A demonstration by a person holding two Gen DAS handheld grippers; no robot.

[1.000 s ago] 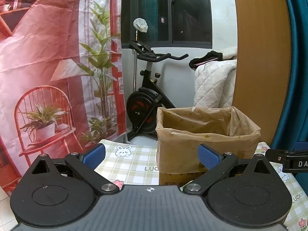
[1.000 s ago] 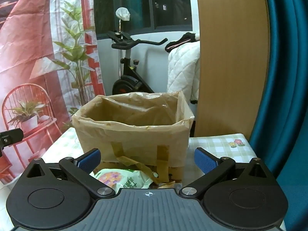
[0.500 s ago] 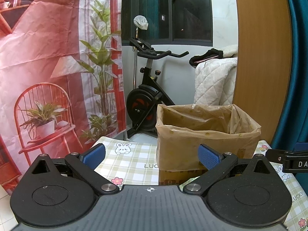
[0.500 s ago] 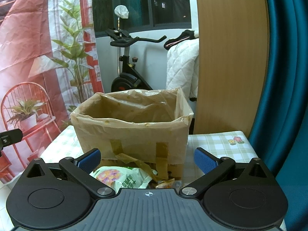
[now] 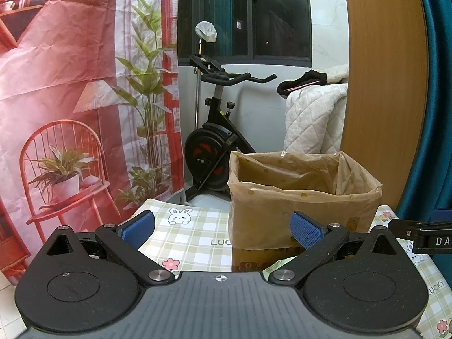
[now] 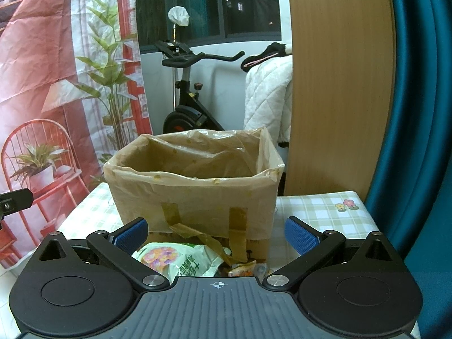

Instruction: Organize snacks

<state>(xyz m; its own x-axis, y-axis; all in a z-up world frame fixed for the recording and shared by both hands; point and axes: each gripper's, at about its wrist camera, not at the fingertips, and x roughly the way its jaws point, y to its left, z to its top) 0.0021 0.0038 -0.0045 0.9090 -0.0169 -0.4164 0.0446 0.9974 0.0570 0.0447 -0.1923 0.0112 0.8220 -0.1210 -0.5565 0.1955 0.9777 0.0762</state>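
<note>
**Mia:** Where are the snacks?

**Ben:** A green and white snack bag (image 6: 180, 261) lies on the bench (image 6: 316, 206), right in front of the lined cardboard box (image 6: 195, 189). A small orange wrapper (image 6: 241, 270) sits beside it. The box looks empty as far as I can see in.

**Mia:** Are the grippers holding anything?

**Ben:** No. The right gripper (image 6: 216, 233) is spread wide, just above the snack bag. The left gripper (image 5: 221, 227) is spread wide too, off to the box's left side, over the checked cloth.

**Mia:** So what step is this?

**Ben:** I think it is the start of a pick. Nothing is in the box yet.

**Mia:** What comes next?

**Ben:** The right gripper should go down, close on the bag, lift it over the rim and let go inside.
</note>
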